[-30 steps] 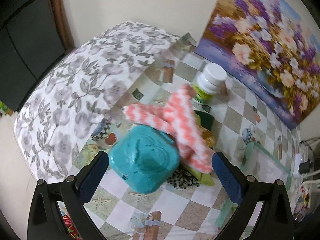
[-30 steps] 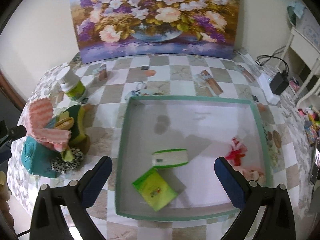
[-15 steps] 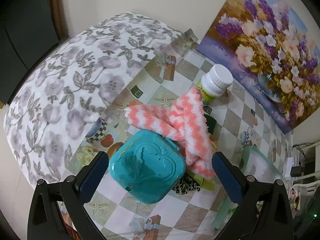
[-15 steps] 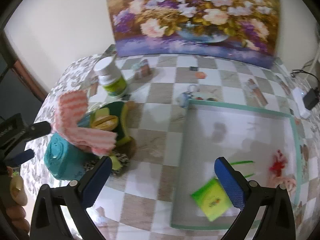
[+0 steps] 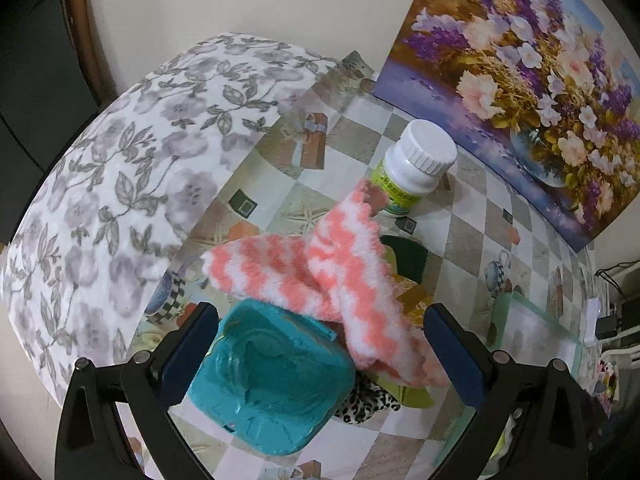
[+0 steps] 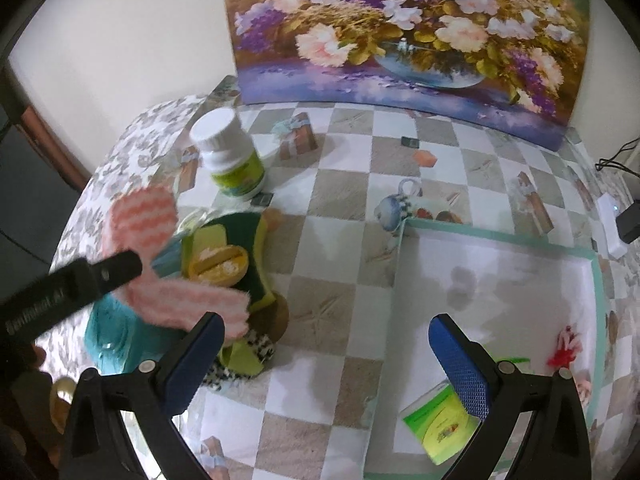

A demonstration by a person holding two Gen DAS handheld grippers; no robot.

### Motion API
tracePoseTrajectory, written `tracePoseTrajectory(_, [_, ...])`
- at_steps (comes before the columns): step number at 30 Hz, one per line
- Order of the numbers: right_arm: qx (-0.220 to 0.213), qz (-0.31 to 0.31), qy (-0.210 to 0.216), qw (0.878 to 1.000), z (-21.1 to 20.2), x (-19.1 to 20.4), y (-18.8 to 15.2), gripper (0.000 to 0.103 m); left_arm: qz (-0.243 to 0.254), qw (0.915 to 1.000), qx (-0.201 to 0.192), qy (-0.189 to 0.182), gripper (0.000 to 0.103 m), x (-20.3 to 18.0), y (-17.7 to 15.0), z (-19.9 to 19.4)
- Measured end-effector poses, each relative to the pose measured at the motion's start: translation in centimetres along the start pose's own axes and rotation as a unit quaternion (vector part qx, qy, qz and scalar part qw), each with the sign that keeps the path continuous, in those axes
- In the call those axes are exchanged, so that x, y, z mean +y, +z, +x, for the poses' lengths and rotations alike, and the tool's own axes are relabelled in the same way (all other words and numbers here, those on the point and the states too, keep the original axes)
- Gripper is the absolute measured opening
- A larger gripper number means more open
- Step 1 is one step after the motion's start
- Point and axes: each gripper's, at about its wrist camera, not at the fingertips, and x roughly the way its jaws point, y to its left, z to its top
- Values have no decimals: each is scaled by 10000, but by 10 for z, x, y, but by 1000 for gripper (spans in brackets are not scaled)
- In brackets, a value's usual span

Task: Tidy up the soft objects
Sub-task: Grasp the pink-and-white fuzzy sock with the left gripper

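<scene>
Most soft stuff still piled at 9 o'clock: pink sock [image 5: 320, 276] atop teal box [image 5: 272, 384]. My left gripper [image 5: 320, 352] & right gripper [image 6: 328, 360] gape, empty; tray [image 6: 404, 240] awaits.

Coral-and-white zigzag cloth [image 5: 320, 280], teal box [image 5: 272, 384], checked beige-and-white tablecloth [image 6: 340, 280], blue-padded fingers [image 5: 452, 356].

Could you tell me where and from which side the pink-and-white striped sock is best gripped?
Probably the raised end of the sock pointing toward the white bottle, taken from above. That end stands free, while the lower end lies across the teal container and the pile beside it. The left tool is open with the sock ahead of it, so pinching across the flat width looks easiest.
</scene>
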Motion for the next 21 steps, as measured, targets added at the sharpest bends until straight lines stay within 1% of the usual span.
tracePoseTrajectory(3, [-43,114,10,9999,0,-6,8,103,170,9998,-67,-49,99,-7,0,0])
tracePoseTrajectory(5, [-55,162,31,9998,0,-9,11,103,299,9995,-112,-38,89,-12,0,-1])
tracePoseTrajectory(7, [-67,219,20,9997,1,-13,13,103,446,9989,-115,3,83,-17,-1,1])
tracePoseTrajectory(8, [-62,246,23,9997,1,-15,14,103,492,9987,-109,23,76,-18,-1,1])
tracePoseTrajectory(9, [-43,283,47,9996,1,-17,14,103,543,9985,-86,57,73,-20,-2,2])
tracePoseTrajectory(11, [-12,380,67,9993,2,-23,14,103,624,9980,-60,83,60,-22,-3,3])
tracePoseTrajectory(12, [-3,421,66,9991,2,-25,14,103,685,9976,-40,91,56,-24,-4,4])
tracePoseTrajectory(14, [2,467,77,9989,1,-27,14,103,750,9971,-30,115,42,-27,-7,5])
tracePoseTrajectory(15, [1,472,86,9988,1,-28,14,103,783,9968,-34,140,37,-28,-7,6])
tracePoseTrajectory(16, [-1,471,96,9988,1,-28,13,103,828,9964,-37,162,28,-29,-8,8])
tracePoseTrajectory(17, [0,469,103,9988,1,-28,14,103,863,9961,-34,169,23,-30,-9,9])
tracePoseTrajectory(19, [8,461,112,9989,1,-28,13,103,913,9957,-26,162,17,-32,-10,12])
tracePoseTrajectory(21, [23,460,125,9989,2,-27,13,103,946,9954,-48,138,13,-33,-10,13])
